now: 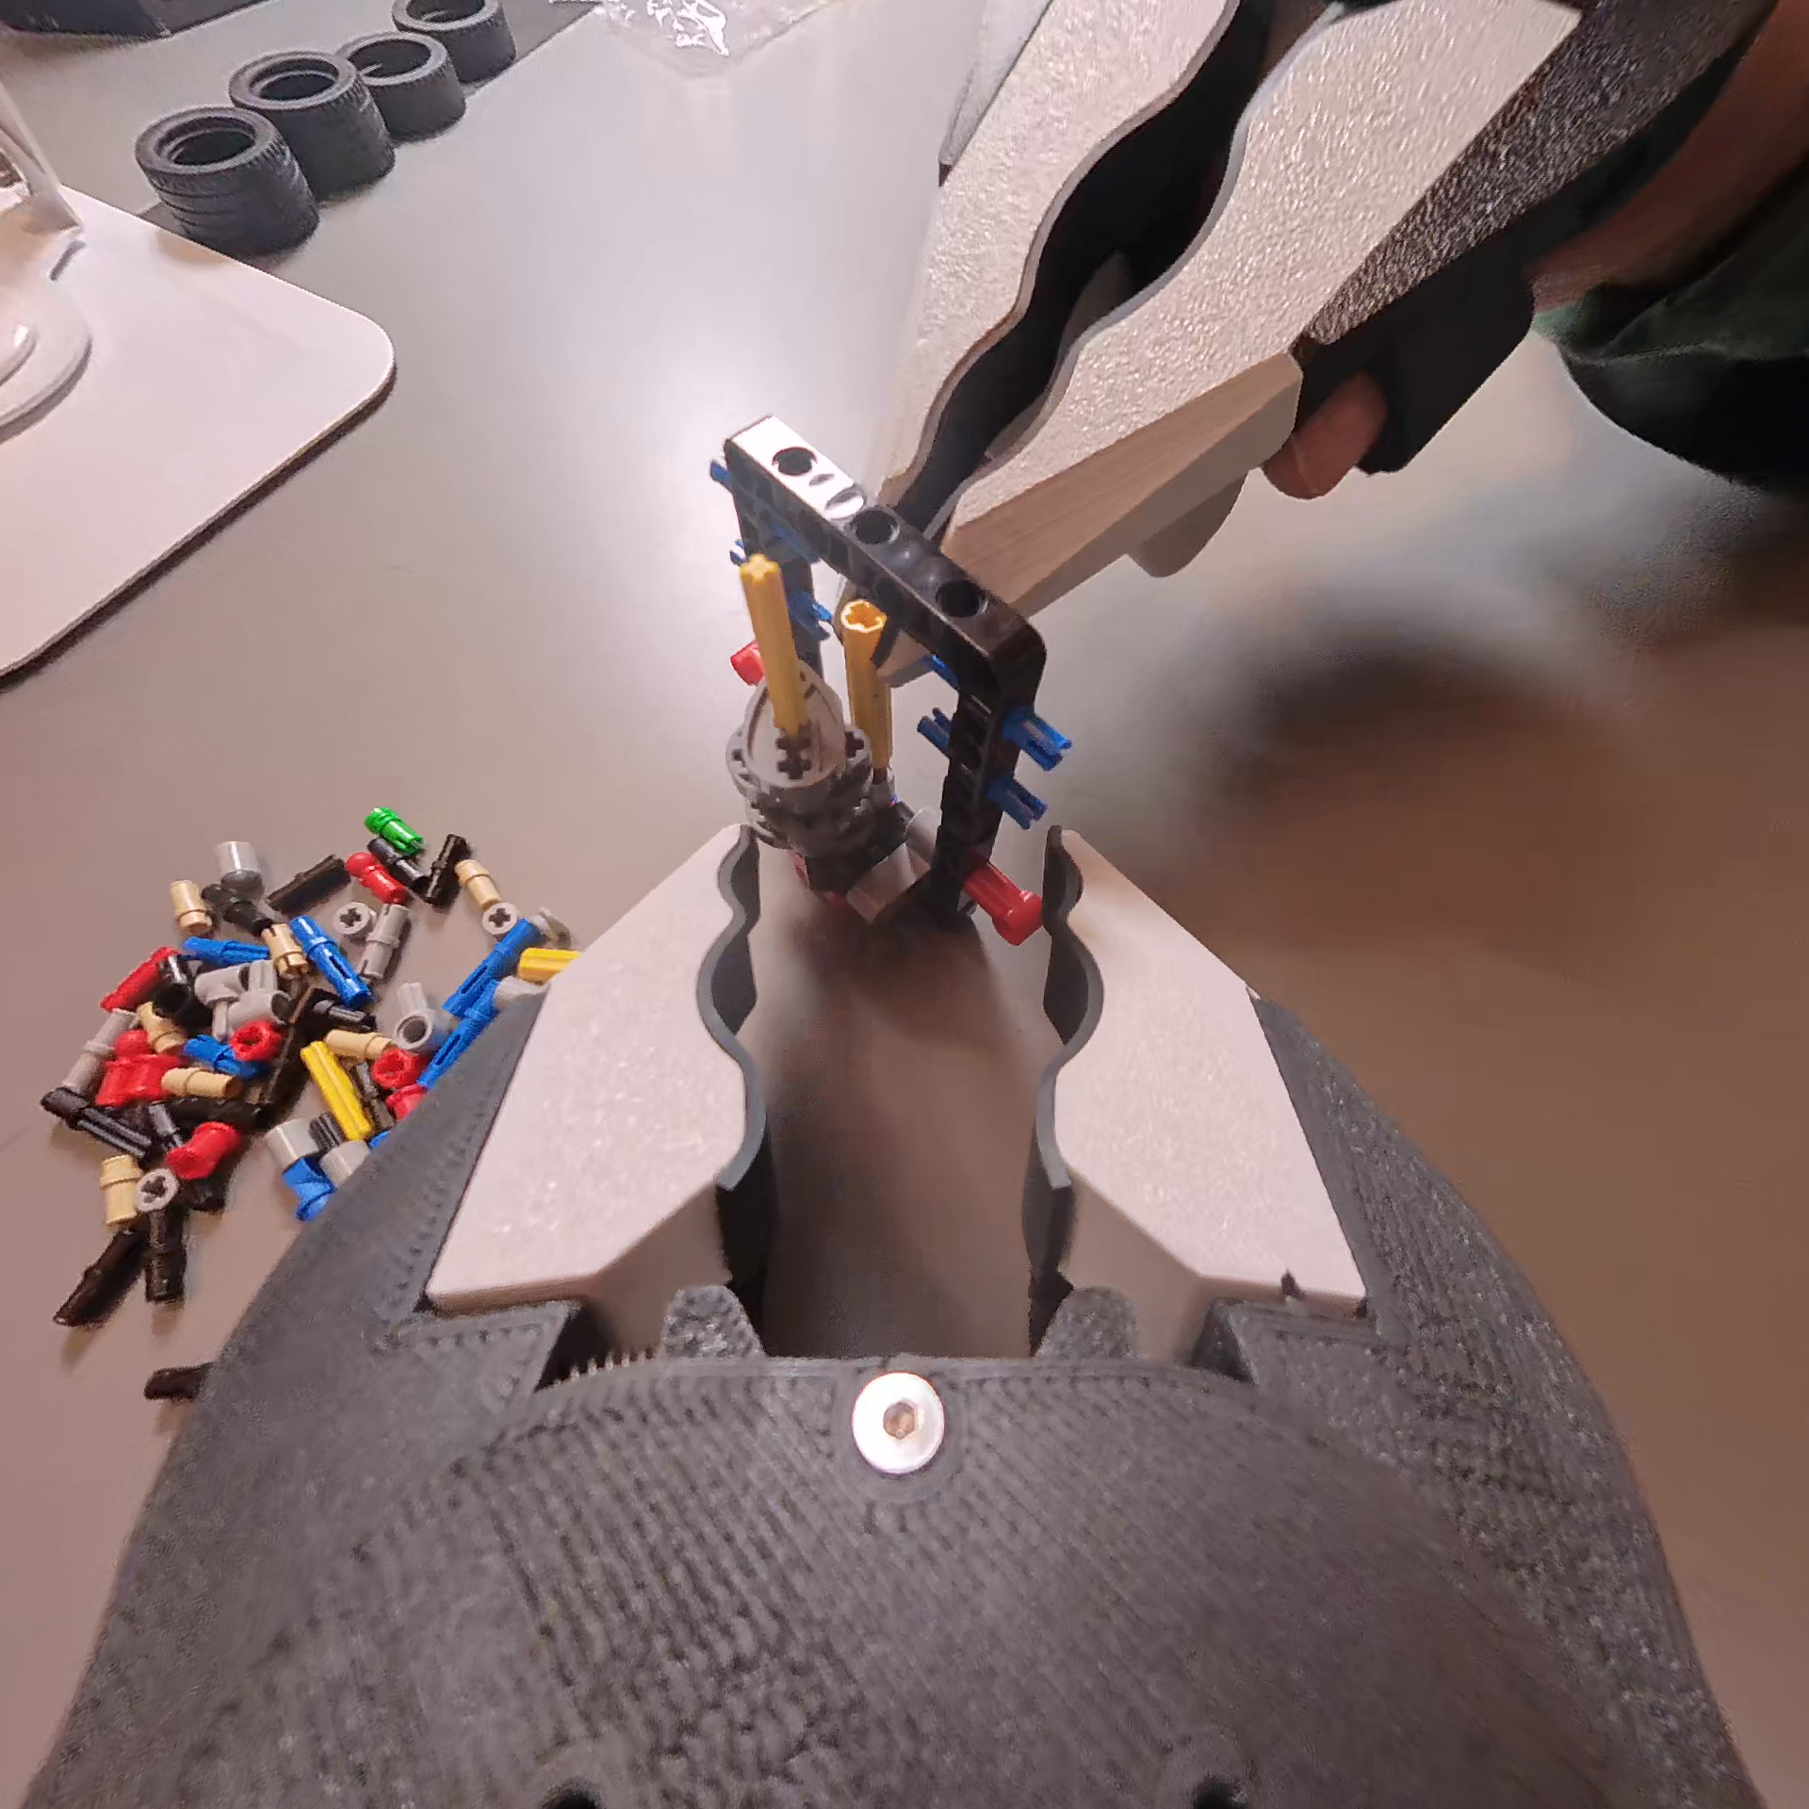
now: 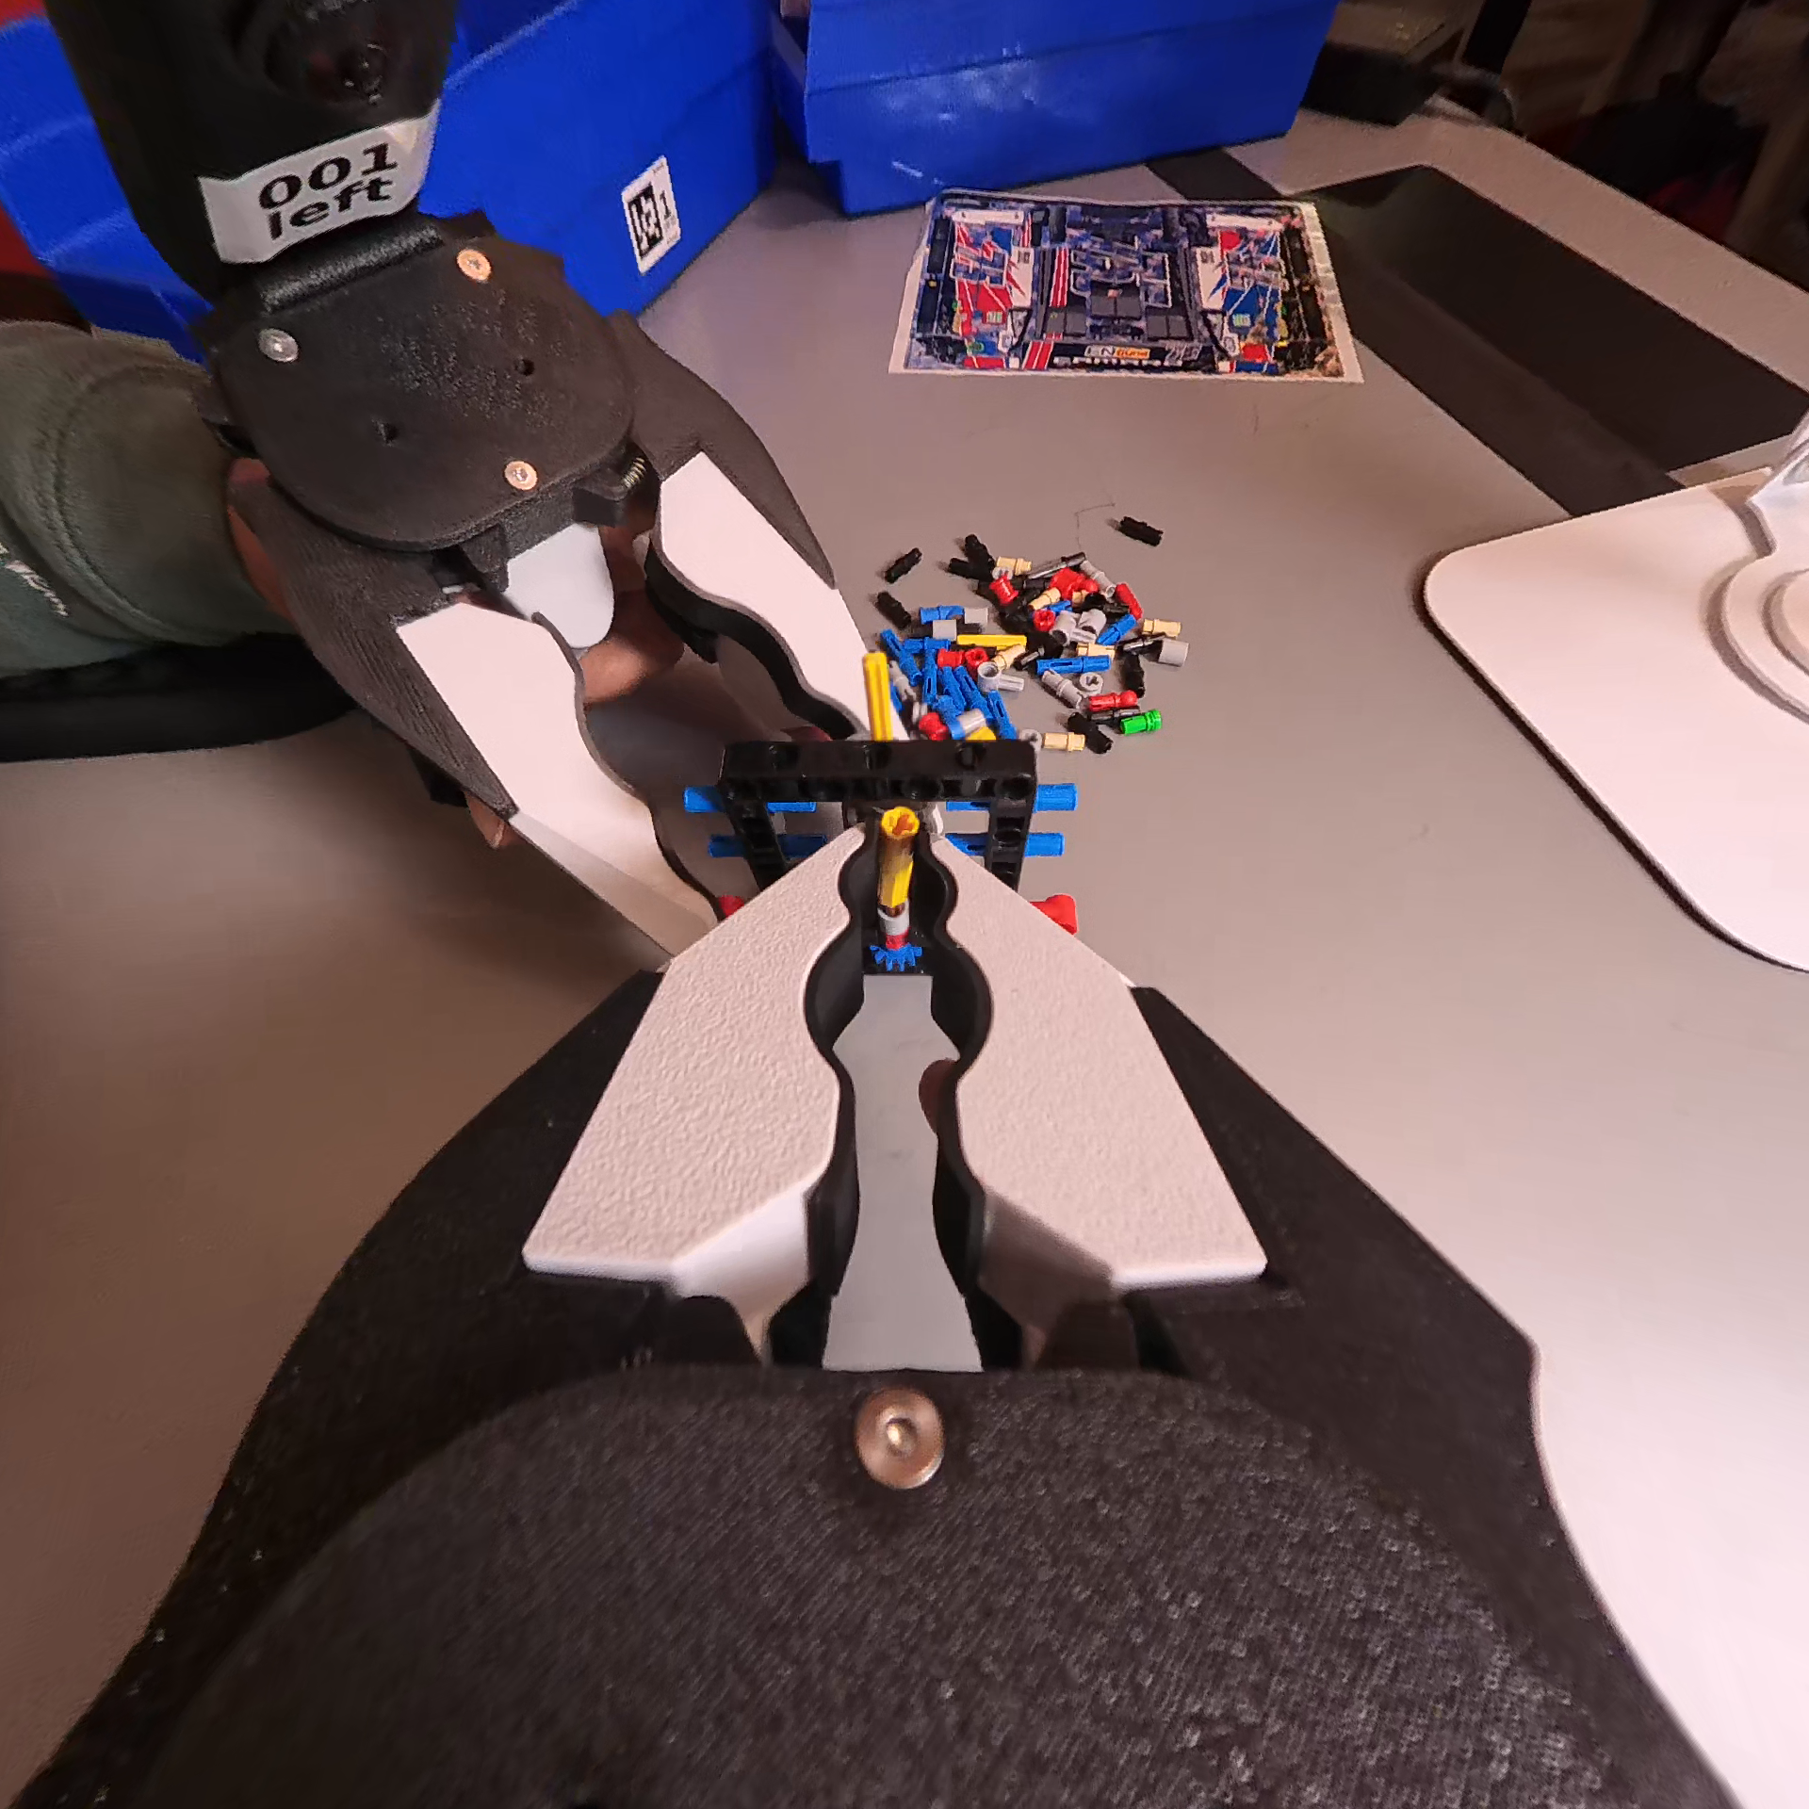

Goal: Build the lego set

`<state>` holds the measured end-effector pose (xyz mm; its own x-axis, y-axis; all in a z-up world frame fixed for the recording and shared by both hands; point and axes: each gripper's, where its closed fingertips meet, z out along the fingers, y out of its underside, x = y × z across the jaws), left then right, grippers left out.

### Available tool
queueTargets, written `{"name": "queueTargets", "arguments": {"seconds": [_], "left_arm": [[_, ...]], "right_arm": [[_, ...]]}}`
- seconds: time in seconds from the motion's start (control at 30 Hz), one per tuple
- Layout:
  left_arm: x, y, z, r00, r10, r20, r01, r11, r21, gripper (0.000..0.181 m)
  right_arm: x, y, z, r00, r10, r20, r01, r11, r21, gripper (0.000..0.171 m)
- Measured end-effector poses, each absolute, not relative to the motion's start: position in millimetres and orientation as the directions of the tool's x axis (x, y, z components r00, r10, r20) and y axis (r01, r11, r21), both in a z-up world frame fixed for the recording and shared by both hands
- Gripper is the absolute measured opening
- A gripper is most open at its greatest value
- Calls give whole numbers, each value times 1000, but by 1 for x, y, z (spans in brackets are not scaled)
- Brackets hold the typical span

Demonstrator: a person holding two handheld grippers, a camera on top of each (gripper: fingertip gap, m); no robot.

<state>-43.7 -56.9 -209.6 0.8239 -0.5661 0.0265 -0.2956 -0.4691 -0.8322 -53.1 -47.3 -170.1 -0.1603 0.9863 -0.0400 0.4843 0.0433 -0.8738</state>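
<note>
Standing upright on the grey table, the black frame assembly sits between both tools; the right gripper is pinched on the orange-yellow axle inside the frame, while the left gripper waits with its jaws spread apart at the frame's base, holding nothing. The likely trouble is tipping: the frame rests on a narrow foot, so a sideways push on the axle could topple it, or pop the blue pins loose; a slip might also scatter the loose pile of pins just beside it. As for writing, a white label sits on the far tool, a coded tag on a blue bin, and a printed sticker sheet lies beyond; none is repeated here.
</note>
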Motion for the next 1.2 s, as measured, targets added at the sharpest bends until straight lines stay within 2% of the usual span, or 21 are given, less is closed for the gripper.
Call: {"name": "queueTargets", "arguments": {"seconds": [0.33, 1.2], "left_arm": [[-46, -52, -210, 842, -540, 10, -292, -471, -832, 46], [-46, -51, -211, 856, -516, 4, -287, -484, -827, 46]], "right_arm": [[-53, -50, -172, -181, 983, 27, 559, 126, -819, 4], [-51, -51, -180, -193, 979, 70, 577, 171, -799, 5]]}}
